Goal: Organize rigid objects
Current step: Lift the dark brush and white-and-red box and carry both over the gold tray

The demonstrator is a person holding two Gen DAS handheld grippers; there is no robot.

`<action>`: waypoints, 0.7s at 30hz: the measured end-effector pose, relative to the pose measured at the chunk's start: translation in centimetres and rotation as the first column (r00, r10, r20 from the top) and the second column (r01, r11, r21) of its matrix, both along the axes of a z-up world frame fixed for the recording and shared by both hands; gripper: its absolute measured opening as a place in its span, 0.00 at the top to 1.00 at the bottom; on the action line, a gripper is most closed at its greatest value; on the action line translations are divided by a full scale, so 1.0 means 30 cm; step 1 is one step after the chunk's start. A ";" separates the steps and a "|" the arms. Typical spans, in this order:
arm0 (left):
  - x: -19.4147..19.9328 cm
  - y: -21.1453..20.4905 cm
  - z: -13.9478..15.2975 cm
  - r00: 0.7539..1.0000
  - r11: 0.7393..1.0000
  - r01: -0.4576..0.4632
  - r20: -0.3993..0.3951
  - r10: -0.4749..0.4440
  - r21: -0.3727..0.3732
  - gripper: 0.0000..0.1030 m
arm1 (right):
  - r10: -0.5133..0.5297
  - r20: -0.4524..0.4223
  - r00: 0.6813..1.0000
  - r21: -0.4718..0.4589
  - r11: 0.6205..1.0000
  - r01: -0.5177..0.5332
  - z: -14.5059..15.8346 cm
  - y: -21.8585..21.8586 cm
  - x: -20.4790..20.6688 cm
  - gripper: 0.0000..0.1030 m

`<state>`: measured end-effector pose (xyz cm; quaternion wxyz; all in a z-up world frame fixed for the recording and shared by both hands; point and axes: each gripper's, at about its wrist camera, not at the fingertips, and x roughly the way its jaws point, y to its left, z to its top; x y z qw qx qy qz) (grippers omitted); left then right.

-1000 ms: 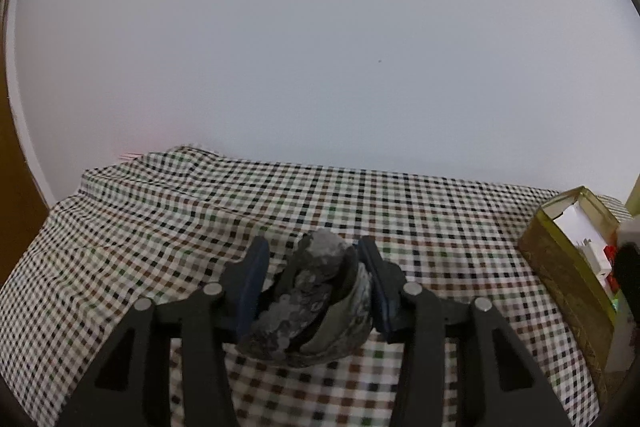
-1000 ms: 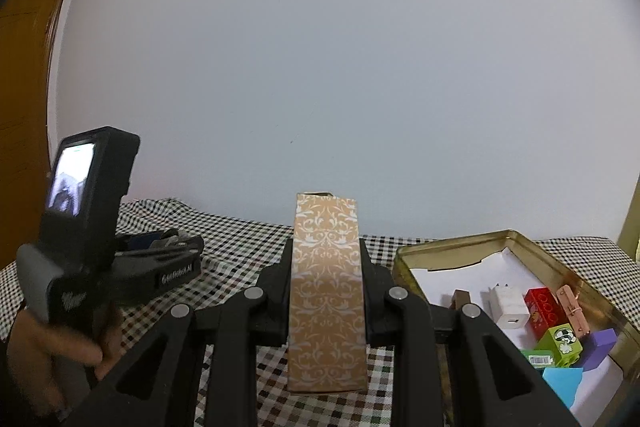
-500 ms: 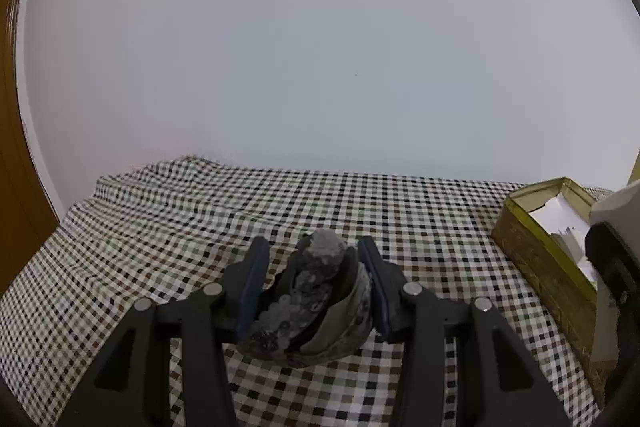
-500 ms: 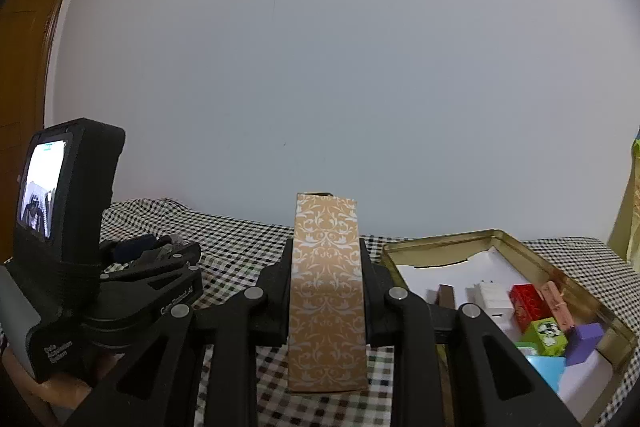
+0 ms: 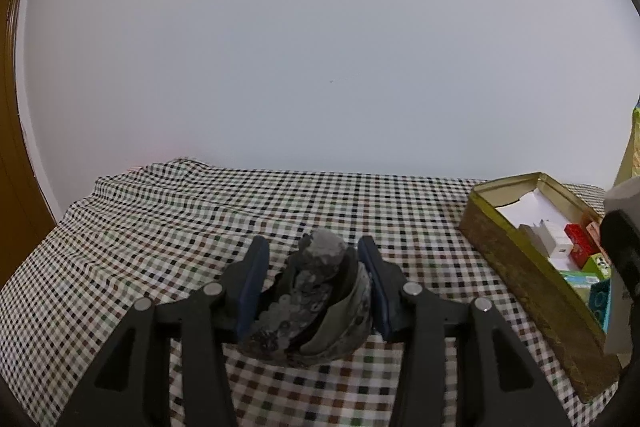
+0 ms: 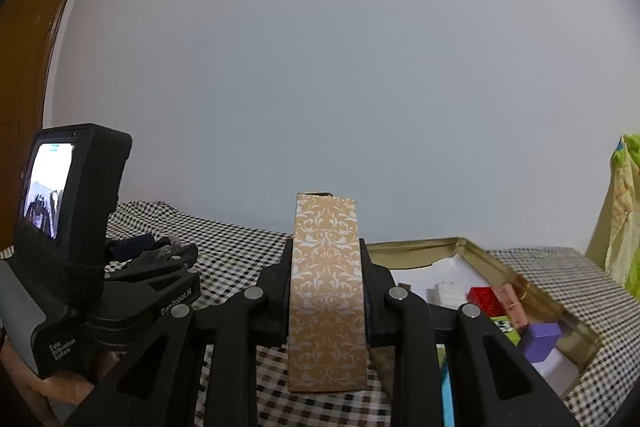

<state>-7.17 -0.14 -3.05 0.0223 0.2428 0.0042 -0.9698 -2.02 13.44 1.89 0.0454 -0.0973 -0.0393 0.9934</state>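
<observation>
My left gripper (image 5: 314, 267) is shut on a rough grey shell-like object (image 5: 312, 303), held above the checked tablecloth (image 5: 160, 227). In the right wrist view my right gripper (image 6: 326, 267) is shut on a tan box with a white floral pattern (image 6: 327, 291), which stands upright between the jaws. A gold tin (image 6: 500, 267) lined with white paper lies to the right and holds several small coloured boxes. The same gold tin (image 5: 520, 263) sits at the right of the left wrist view. The left gripper (image 6: 160, 255) shows at the left of the right wrist view.
A white wall rises behind the table. A brown wooden door (image 6: 24, 67) stands at the far left. A yellow-green bag (image 6: 624, 211) hangs at the right edge. A hand (image 6: 40, 379) holds the left gripper's handle.
Both grippers have shifted sideways over the table with their loads still held. The gold tin now shows more fully in both views, and the left gripper sits closer in the right wrist view.
</observation>
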 end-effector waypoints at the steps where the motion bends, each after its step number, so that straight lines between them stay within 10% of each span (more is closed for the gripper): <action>1: 0.002 0.007 -0.001 1.000 1.000 0.002 0.001 -0.002 0.002 0.56 | 0.000 -0.011 1.000 0.008 1.000 0.000 0.005 -0.001 0.015 0.73; 21: 0.123 0.246 0.102 0.993 0.996 0.083 -0.087 -0.082 0.010 0.56 | -0.154 -0.157 0.975 0.082 0.982 0.168 0.081 0.174 0.253 0.73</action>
